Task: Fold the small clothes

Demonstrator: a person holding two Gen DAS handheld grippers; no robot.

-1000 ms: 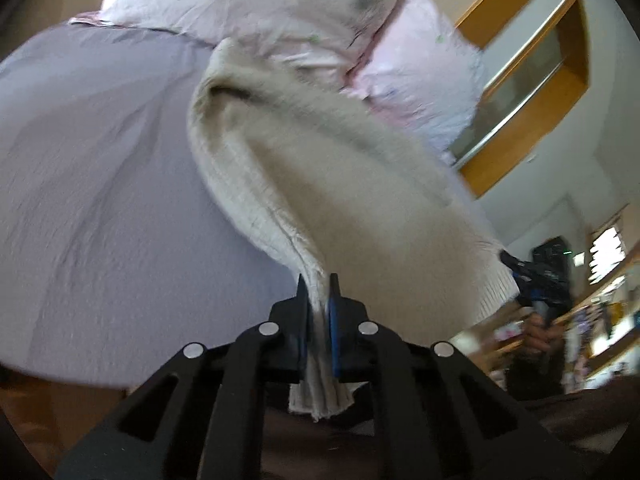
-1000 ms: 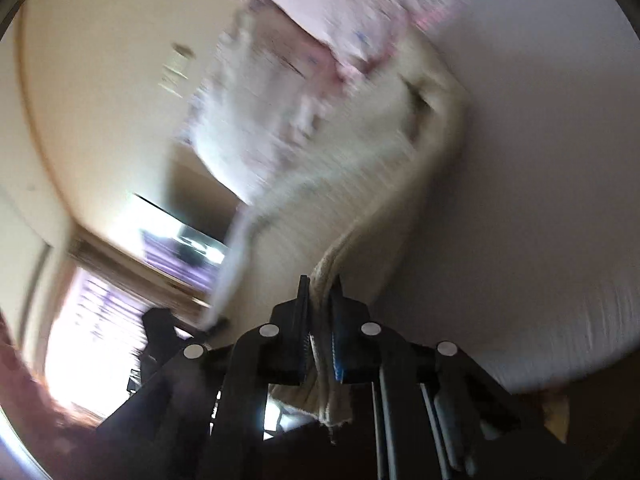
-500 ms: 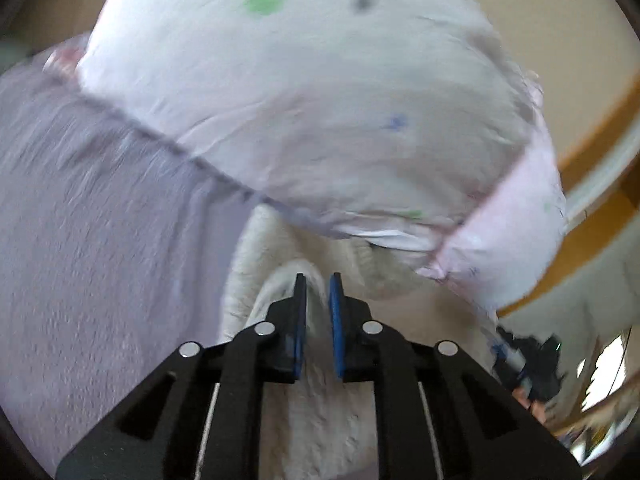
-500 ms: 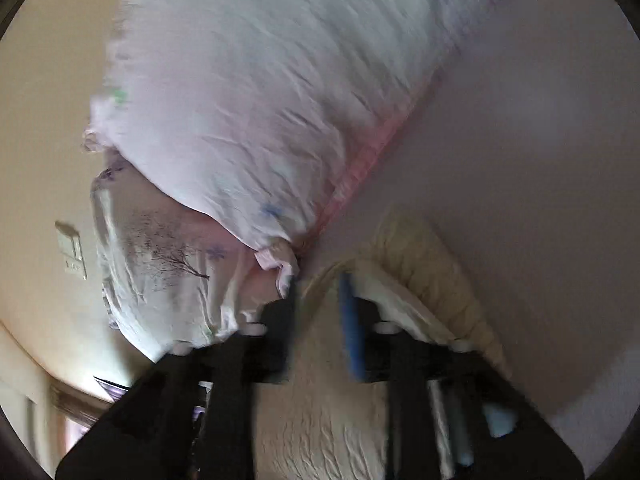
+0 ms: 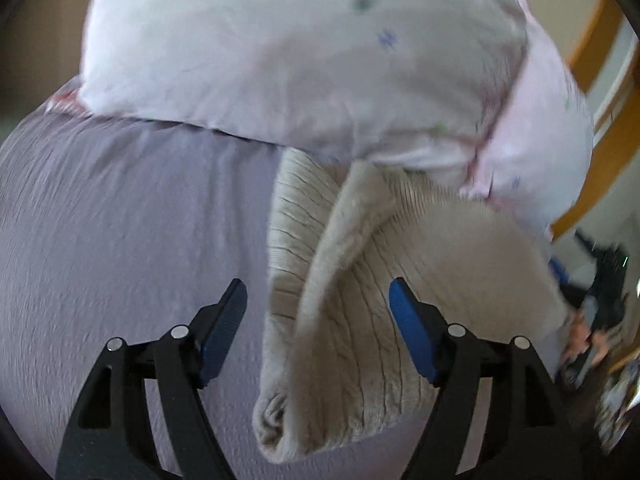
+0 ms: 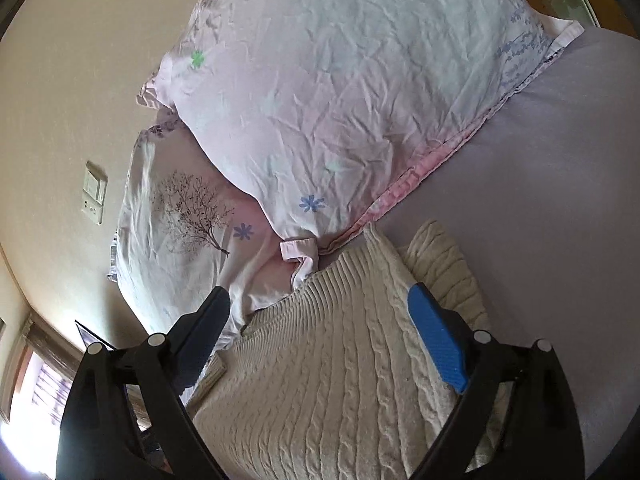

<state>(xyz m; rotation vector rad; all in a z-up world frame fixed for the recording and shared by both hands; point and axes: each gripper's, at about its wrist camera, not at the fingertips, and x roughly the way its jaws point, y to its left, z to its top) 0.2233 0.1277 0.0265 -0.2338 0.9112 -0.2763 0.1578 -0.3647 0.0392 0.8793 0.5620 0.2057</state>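
Observation:
A cream cable-knit sweater (image 5: 360, 300) lies folded over on the lilac bed sheet (image 5: 120, 240), its far edge against the pillows. My left gripper (image 5: 318, 292) is open and empty, its blue pads either side of the sweater's left fold, just above it. In the right wrist view the sweater (image 6: 340, 360) fills the lower middle. My right gripper (image 6: 320, 300) is open and empty over its far edge. The other gripper shows blurred at the right edge of the left wrist view (image 5: 600, 280).
Two pink flowered pillows (image 6: 340, 100) lie stacked at the head of the bed, just beyond the sweater. A beige wall with a switch plate (image 6: 94, 192) is behind them. A wooden headboard frame (image 5: 600, 60) stands at the right.
Both grippers carried the sweater's near edge forward to the pillows while shut on it, then opened and let it drop. The sweater now lies folded in half.

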